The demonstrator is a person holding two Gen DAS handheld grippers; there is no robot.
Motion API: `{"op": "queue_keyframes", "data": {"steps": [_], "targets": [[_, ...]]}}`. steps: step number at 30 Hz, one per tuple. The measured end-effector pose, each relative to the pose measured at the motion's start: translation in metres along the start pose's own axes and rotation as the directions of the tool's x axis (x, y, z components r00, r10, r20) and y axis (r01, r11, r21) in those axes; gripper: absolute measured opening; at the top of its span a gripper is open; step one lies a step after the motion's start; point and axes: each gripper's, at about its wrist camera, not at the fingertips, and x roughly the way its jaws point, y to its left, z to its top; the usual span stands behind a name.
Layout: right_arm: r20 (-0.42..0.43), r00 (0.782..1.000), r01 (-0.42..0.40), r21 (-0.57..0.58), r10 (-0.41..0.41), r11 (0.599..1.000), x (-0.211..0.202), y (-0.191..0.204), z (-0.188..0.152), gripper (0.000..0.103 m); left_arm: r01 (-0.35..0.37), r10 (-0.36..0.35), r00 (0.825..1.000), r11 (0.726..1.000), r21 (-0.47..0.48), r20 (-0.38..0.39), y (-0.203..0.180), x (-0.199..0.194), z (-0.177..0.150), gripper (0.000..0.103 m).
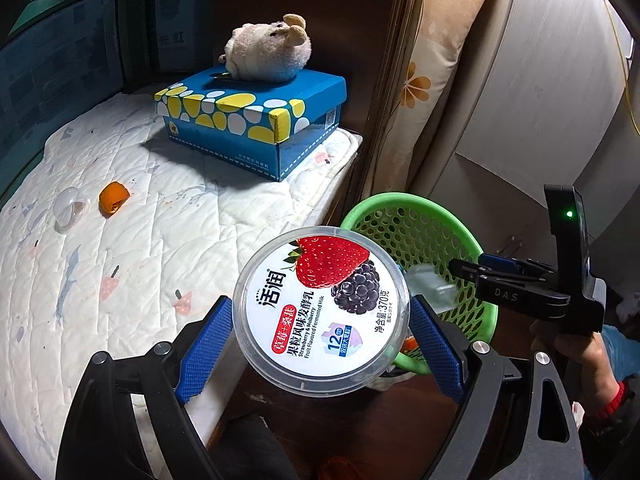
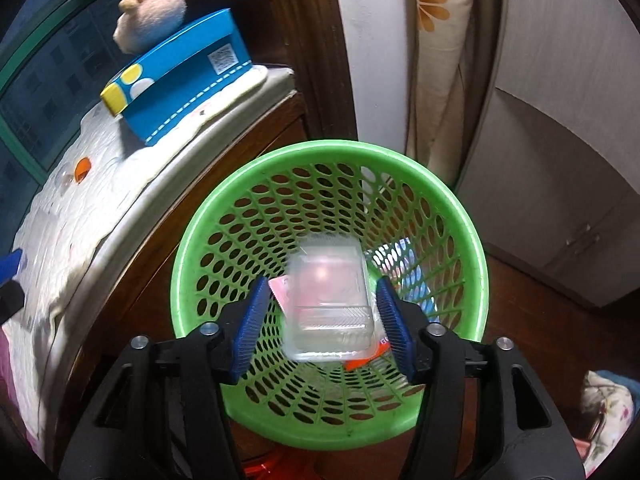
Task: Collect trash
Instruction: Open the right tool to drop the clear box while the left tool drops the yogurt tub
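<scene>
My left gripper (image 1: 320, 332) is shut on a round yogurt tub (image 1: 320, 312) with a strawberry lid, held above the bed's edge beside the green mesh bin (image 1: 384, 204). My right gripper (image 2: 320, 320) is open over the bin (image 2: 276, 156). A clear plastic box (image 2: 328, 304) is between its jaws, blurred, not touching the pads, above wrappers in the bin. In the left wrist view the right gripper (image 1: 452, 268) reaches over the bin with the clear box (image 1: 428, 284) at its tips. An orange peel (image 1: 114, 198) and a clear plastic piece (image 1: 70, 208) lie on the quilt.
A blue spotted box (image 1: 256, 124) with a plush toy (image 1: 268, 50) on top stands at the far end of the white quilt (image 1: 120, 280). A wooden frame, a floral curtain (image 1: 424, 80) and a white cabinet stand behind the bin.
</scene>
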Motion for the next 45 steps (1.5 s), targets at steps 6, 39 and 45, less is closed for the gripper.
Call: {"op": "queue_keyframes", "data": {"steps": [6,39,45], "targets": [[0.014,1.0,-0.006,-0.006,0.006,1.0,-0.007,-0.005,-0.003,0.061,0.009,-0.009,1.0,1.0,0.018,-0.009,-0.011,0.007,0.002,0.085],[0.134,0.99,-0.035,0.022,0.032,0.999,-0.066,-0.023,-0.011,0.067,0.04,-0.031,0.996,0.994,0.104,-0.085,-0.067,0.055,0.012,0.085],[0.137,0.99,-0.04,0.041,0.034,0.998,-0.067,-0.028,-0.012,0.067,0.061,-0.053,0.993,0.995,0.074,-0.106,-0.066,0.067,0.018,0.085]]}}
